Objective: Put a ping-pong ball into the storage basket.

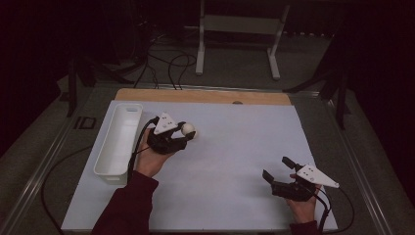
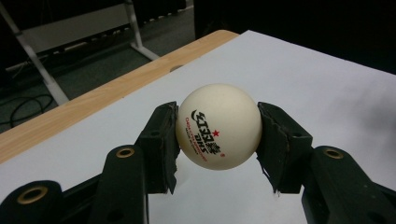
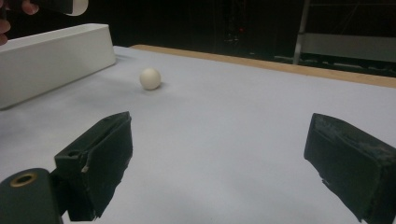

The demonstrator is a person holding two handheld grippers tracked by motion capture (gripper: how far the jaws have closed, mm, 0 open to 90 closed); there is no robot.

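A white table-tennis ball (image 2: 218, 112) with red and black print sits between the pads of my left gripper (image 2: 217, 135), which is shut on it a little above the sheet. From above, that gripper (image 1: 186, 132) and its ball (image 1: 188, 129) are just right of the white tray (image 1: 113, 147). My right gripper (image 1: 276, 167) rests low at the front right, open with nothing between its jaws. In the right gripper view (image 3: 224, 158), another white ball (image 3: 150, 78) lies on the sheet near the tray (image 3: 51, 63).
A pale sheet (image 1: 235, 147) covers the table, with a wooden strip (image 1: 205, 95) along its far edge. The long tray stands at the left. Beyond the table are a white frame stand (image 1: 237, 29) and cables on the floor.
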